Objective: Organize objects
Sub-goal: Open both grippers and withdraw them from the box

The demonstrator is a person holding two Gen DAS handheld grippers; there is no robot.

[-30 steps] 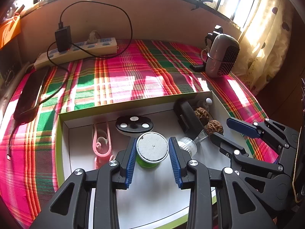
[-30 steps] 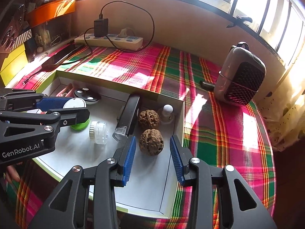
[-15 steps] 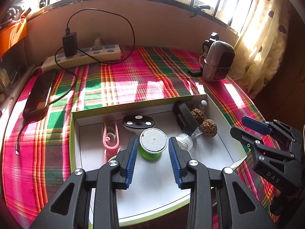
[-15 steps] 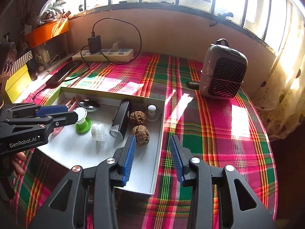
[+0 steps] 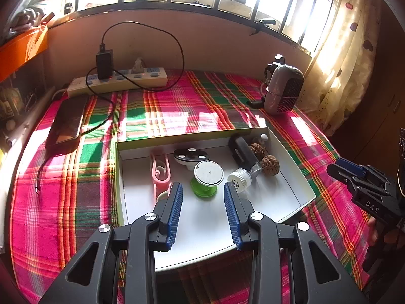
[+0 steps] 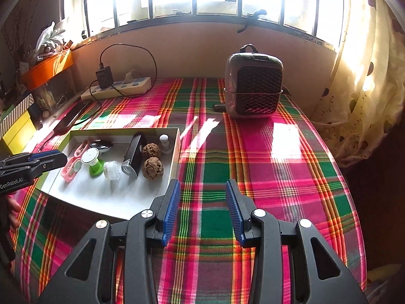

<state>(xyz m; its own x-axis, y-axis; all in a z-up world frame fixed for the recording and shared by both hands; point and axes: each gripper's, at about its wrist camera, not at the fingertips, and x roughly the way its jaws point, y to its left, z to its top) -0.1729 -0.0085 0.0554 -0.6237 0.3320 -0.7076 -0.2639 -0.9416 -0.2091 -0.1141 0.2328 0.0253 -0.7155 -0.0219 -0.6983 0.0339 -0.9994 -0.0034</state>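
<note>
A white tray with a green rim (image 5: 192,136) lies on the plaid cloth. It holds a pink clip (image 5: 160,169), a black spinner (image 5: 191,155), a green spool with a white top (image 5: 208,177), a clear capped bottle (image 5: 240,178), a black case (image 5: 243,149), two walnuts (image 5: 270,165) and a small white bottle (image 5: 263,136). My left gripper (image 5: 202,190) hovers open above the tray's near part, touching nothing. My right gripper (image 6: 202,185) is open and empty over bare cloth, right of the tray (image 6: 121,131). It also shows at the right edge of the left wrist view (image 5: 349,169).
A power strip with a charger and cable (image 5: 119,81) runs along the back wall, and a dark phone (image 5: 68,124) lies at the left. A grey heater (image 6: 253,86) stands at the back right by a curtain (image 6: 367,88). An orange box (image 6: 48,71) sits on the left shelf.
Both grippers have drawn back and risen from the tray. The right one has left the walnuts and now hangs over the cloth to the right. Neither jaw gap has changed.
</note>
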